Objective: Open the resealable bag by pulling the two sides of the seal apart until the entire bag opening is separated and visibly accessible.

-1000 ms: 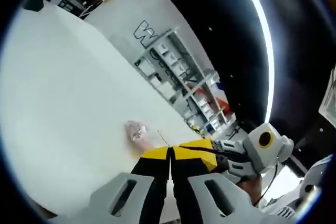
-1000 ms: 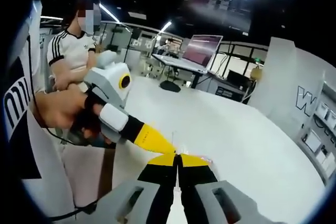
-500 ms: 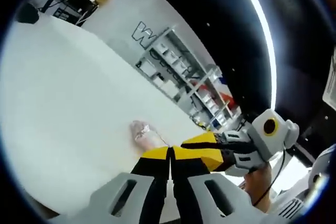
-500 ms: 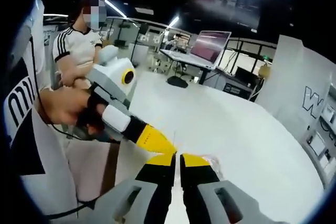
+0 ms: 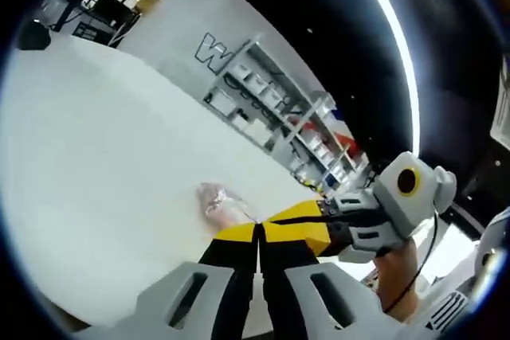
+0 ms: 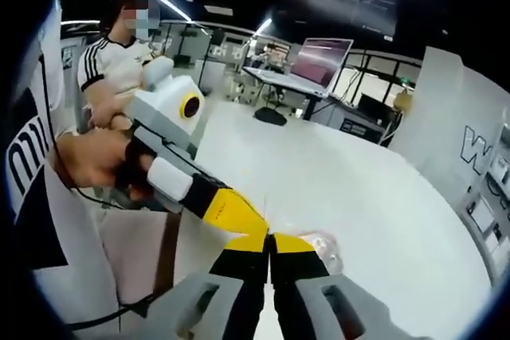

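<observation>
Above the white counter (image 5: 96, 157), the left hand-held gripper (image 5: 258, 232) has its yellow-tipped jaws pressed together with no gap, clamped on the edge of the resealable bag (image 5: 219, 203). The right hand-held gripper (image 5: 307, 220) enters the left gripper view from the right, its yellow tips meeting the left pair at the same edge of the bag. In the right gripper view, the right hand-held gripper (image 6: 270, 242) likewise has its jaws closed tight on the bag (image 6: 325, 248), and the left hand-held gripper (image 6: 239, 220) comes in from the left, its tips touching the right pair. A hand (image 6: 92, 157) grips the left tool's body.

The bag is clear plastic, crumpled, with something pale inside that cannot be identified. It hangs from the two pairs of tips just over the counter; whether its lower end touches the surface cannot be determined. The state of the seal cannot be made out.

Further out, a white panel (image 5: 187, 25) with dark lettering stands at the counter's far edge, with shelving (image 5: 275, 113) beside it. A person in a striped-sleeve shirt (image 6: 111, 73) stands behind the left tool. A monitor (image 6: 323, 57) sits on a distant desk.
</observation>
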Tool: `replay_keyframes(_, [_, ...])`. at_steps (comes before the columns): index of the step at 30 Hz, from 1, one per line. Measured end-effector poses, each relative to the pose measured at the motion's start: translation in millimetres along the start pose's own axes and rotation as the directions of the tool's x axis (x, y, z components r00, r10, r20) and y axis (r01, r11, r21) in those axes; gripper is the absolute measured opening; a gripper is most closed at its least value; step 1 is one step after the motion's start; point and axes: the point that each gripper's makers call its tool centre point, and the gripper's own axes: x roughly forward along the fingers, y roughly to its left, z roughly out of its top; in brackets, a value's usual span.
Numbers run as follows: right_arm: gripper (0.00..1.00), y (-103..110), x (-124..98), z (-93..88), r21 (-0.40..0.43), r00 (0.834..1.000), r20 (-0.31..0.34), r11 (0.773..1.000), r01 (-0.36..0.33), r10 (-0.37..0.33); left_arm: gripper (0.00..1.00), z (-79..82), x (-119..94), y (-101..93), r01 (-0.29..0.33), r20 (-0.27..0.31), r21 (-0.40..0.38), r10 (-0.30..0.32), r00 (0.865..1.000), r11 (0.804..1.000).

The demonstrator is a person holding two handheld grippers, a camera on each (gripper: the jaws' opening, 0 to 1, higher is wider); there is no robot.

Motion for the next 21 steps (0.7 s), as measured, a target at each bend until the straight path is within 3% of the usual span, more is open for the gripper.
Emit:
replay_keyframes(16, [0.00,-10.8,-4.7,10.6,-0.082,0.994,0.034,0.991,0.103,-0.100,0.01,-2.4,0.7,3.2,-0.019,-0.010,0.001,0.019,1.000,1.000])
replay_keyframes(21, [0.00,-23.8,-11.4,19.1,-0.152,0.978,0.083,0.968,0.200,-0.189,0.01,-2.5,1.0,2.7,-0.011,-0.014,-0.003,0.011,1.000,1.000])
